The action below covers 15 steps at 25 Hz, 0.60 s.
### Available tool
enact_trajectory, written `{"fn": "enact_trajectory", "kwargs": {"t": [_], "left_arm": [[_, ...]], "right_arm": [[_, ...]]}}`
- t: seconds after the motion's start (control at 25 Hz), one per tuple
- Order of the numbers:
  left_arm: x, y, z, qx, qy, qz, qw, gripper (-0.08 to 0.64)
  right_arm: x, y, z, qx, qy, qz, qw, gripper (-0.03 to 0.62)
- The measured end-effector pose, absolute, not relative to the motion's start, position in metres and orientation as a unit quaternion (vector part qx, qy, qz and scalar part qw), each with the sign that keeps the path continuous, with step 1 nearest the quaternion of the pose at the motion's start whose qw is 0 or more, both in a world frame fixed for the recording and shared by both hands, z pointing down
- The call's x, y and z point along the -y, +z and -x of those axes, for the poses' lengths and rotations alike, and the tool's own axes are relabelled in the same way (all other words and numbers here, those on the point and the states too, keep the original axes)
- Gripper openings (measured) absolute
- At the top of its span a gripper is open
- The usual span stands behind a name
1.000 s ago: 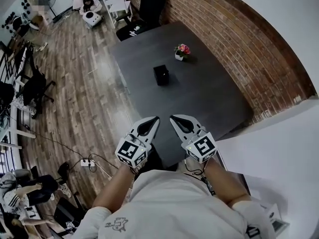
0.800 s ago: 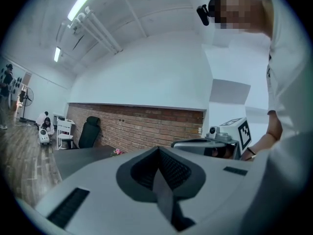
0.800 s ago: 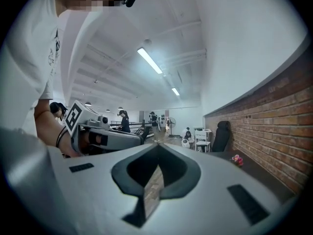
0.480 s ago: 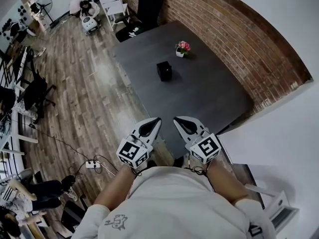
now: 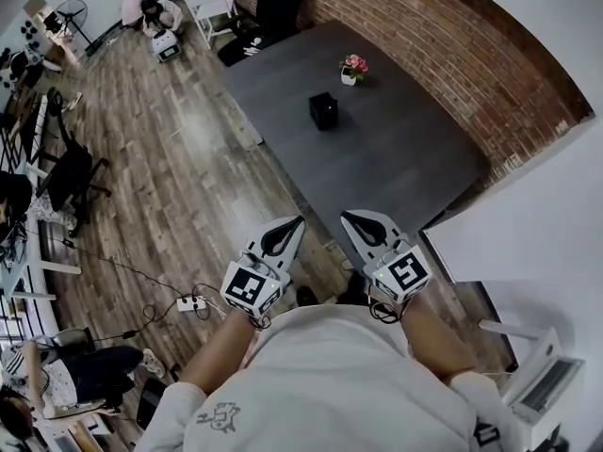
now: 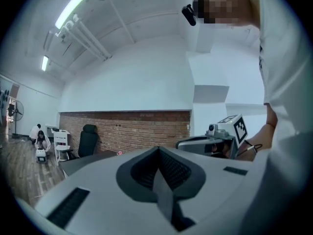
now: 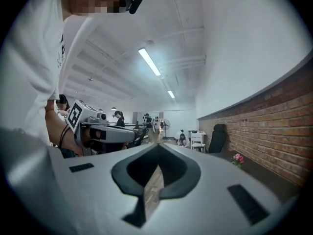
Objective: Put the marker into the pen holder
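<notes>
The black square pen holder (image 5: 323, 111) stands on the dark grey table (image 5: 396, 168), well ahead of both grippers. No marker shows in any view. My left gripper (image 5: 293, 223) and right gripper (image 5: 348, 217) are held side by side close to the body, over the wooden floor short of the table's near corner. Both are shut with nothing between their jaws. In the left gripper view the left gripper (image 6: 157, 149) points toward the brick wall, with the right gripper (image 6: 215, 142) beside it. The right gripper (image 7: 157, 146) shows its jaws meeting at the tip.
A small pot of pink flowers (image 5: 353, 67) sits on the table beyond the holder. A brick wall (image 5: 452, 45) runs along the table's right side. A power strip (image 5: 191, 303) and cables lie on the floor to the left. Chairs and people (image 5: 151, 12) are far back.
The table and pen holder have slid up and to the right in the head view and look farther off. Both grippers stay shut in front of the body.
</notes>
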<state>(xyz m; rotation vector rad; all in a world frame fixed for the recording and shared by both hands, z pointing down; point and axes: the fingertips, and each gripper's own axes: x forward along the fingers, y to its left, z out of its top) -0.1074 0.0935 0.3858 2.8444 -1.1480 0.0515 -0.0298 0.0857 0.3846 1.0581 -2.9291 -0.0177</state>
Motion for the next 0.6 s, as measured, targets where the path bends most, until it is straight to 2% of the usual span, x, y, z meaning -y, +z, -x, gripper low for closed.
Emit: {"fn": "enact_trajectory", "kwargs": {"t": [0.28,0.6], "left_arm": [[-0.113,0.378,0.111,0.38,0.003,-0.924,0.048,0.011],[-0.145,0.368,0.069,0.411,-0.015,-0.91,0.048,0.011]], "right_arm": [[-0.109,0.375,0.026,0.943,-0.017,-0.332,0.015,0.005],[-0.145,0.358,-0.013,0.955,-0.034,-0.295,0.02,0.006]]}}
